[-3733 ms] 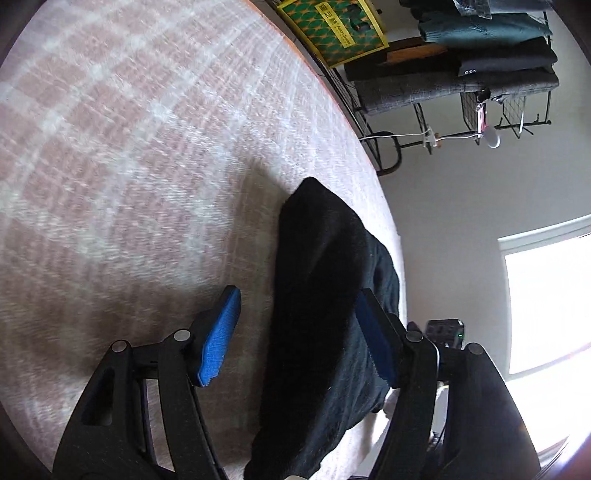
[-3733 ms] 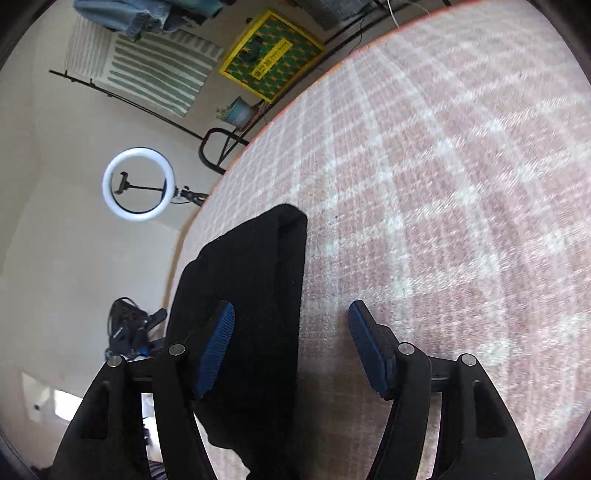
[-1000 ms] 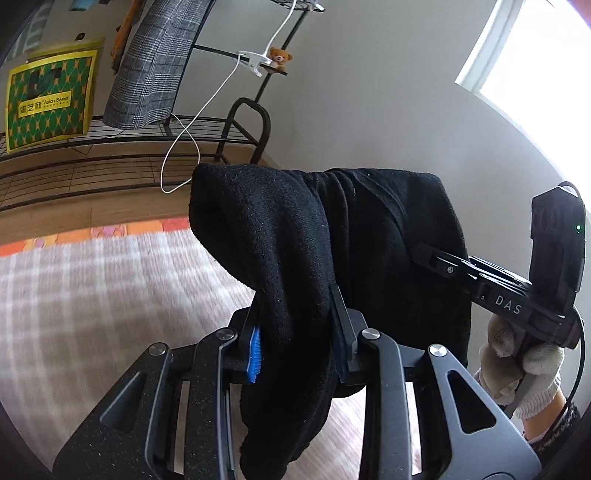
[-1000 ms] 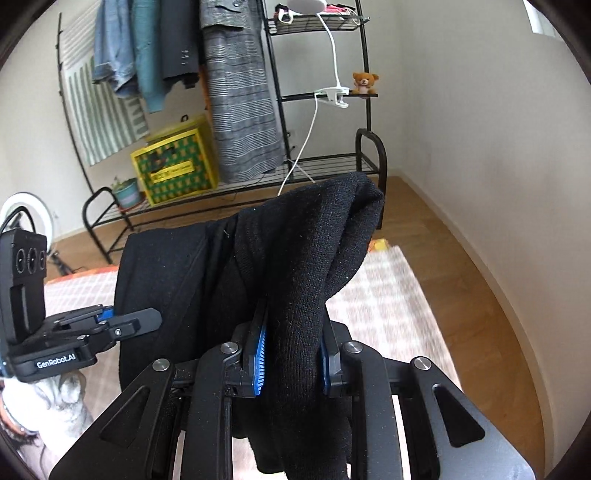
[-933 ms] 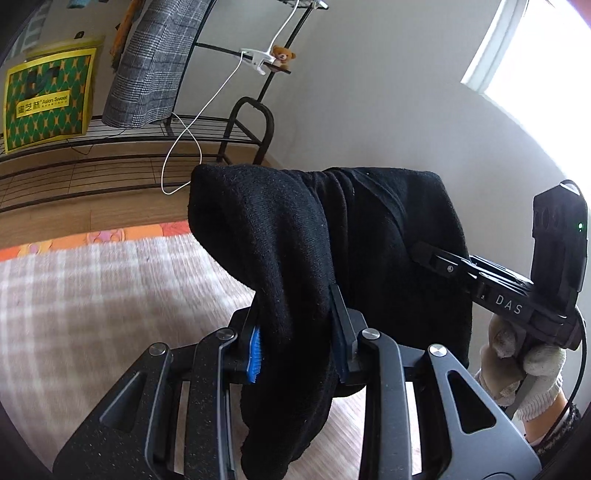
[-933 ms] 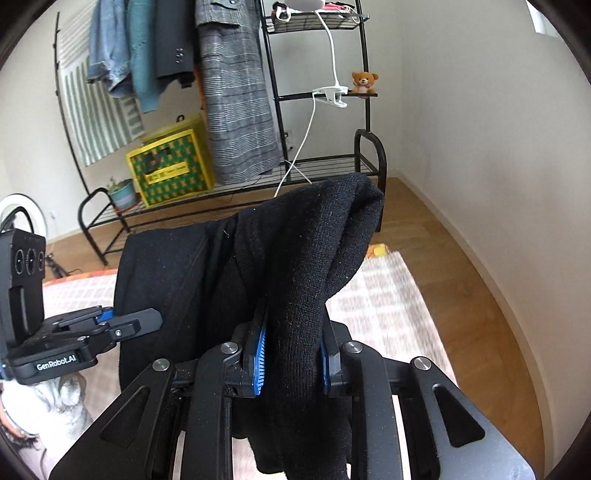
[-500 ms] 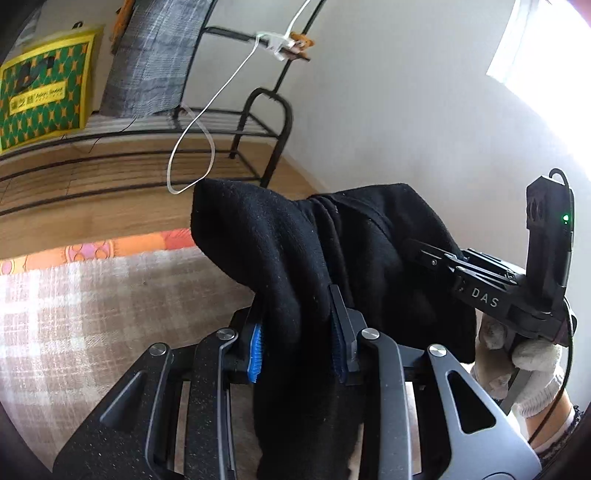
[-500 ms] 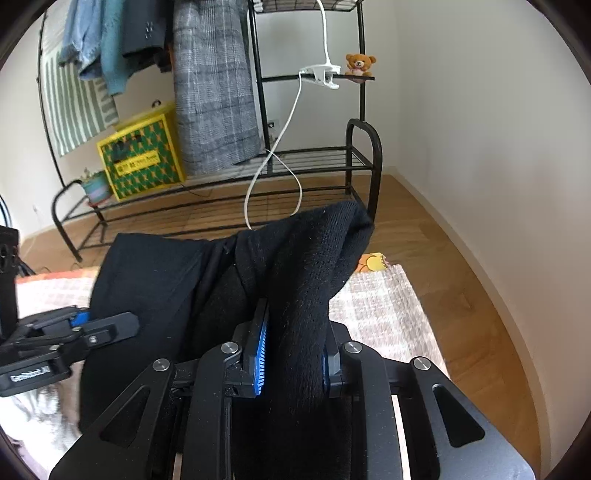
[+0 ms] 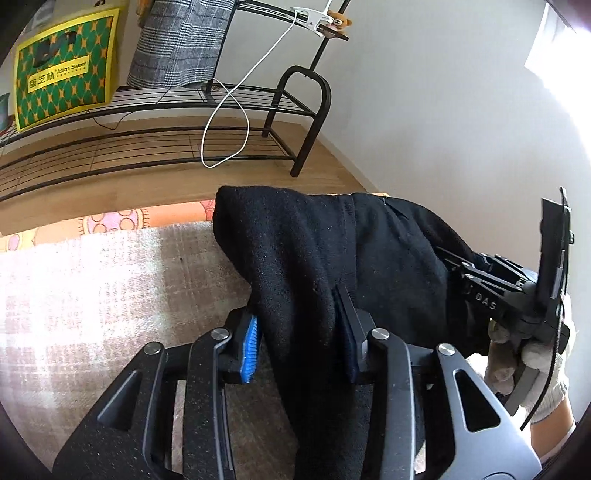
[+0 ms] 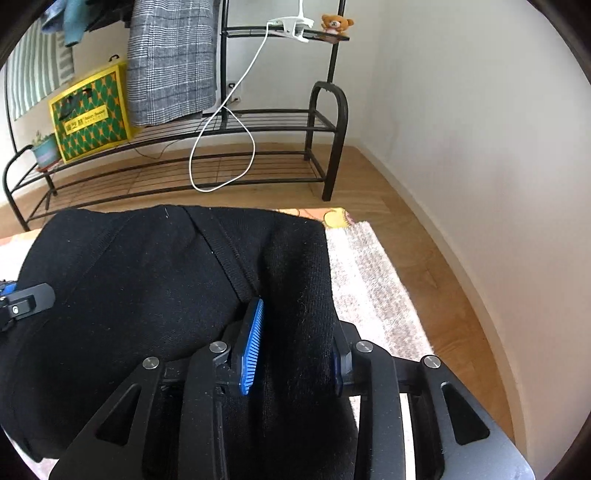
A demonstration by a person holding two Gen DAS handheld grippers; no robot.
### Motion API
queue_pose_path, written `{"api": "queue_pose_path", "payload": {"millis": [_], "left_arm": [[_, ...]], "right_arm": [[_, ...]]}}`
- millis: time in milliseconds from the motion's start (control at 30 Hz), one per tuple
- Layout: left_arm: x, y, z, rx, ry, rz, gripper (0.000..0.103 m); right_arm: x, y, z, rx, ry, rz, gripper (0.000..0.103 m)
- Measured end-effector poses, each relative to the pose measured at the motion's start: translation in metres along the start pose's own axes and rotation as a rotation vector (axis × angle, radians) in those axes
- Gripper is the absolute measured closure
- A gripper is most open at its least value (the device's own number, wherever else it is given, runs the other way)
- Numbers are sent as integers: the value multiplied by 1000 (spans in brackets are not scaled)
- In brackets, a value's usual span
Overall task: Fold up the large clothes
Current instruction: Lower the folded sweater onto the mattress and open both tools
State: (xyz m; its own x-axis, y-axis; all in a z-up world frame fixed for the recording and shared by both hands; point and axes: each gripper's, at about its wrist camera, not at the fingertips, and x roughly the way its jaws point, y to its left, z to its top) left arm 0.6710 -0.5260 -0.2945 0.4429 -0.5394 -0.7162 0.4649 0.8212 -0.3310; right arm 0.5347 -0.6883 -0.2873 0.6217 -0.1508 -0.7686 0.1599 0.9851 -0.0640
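**Black knit between both pairs of fingers, jaws easing apart**

We see the black garment (image 9: 314, 258) bunched between the left gripper (image 9: 301, 336) and the right gripper (image 10: 297, 349), draped forward over each and hanging above the pink checked blanket (image 9: 103, 280). On both, the jaws are opening at this moment, with the knit between them. On the left, a gap shows between the blue pad (image 9: 250, 345) and the cloth; the other pad lies against the fabric. On the right, the blue ribbed pad (image 10: 253, 347) sits at the cloth's edge, and we cannot tell whether it presses.

In the left wrist view, the right gripper (image 9: 491, 295) appears at the far side, held by a hand in a pale knit glove (image 9: 532, 369); its body carries the letters "DAS" (the rest is cut off).

Behind, a black metal rack (image 10: 258, 136) holds a yellow-and-green bag (image 10: 90, 116) printed "Asian Sweet" beside characters too small for us to read. A grey plaid garment (image 10: 170, 59) hangs above, a white cable (image 10: 221, 147) loops down, and a small teddy bear (image 10: 335, 23) sits on a shelf.
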Motion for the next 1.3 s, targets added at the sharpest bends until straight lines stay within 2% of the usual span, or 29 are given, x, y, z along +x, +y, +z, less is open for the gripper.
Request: {"api": "queue_pose_path", "payload": {"millis": [233, 467, 867, 1300], "left_arm": [[-46, -23, -3, 95, -70, 57, 66], [-127, -52, -9, 150, -145, 74, 66], [-294, -105, -21, 195, -292, 59, 66], [-460, -171, -65, 272, -426, 26, 66]], "right_arm": [[-32, -12, 7, 69, -65, 49, 71], [-94, 1, 16, 57, -124, 83, 71], [-261, 15, 34, 48, -276, 125, 71], [-426, 27, 8, 28, -391, 140, 71]]}}
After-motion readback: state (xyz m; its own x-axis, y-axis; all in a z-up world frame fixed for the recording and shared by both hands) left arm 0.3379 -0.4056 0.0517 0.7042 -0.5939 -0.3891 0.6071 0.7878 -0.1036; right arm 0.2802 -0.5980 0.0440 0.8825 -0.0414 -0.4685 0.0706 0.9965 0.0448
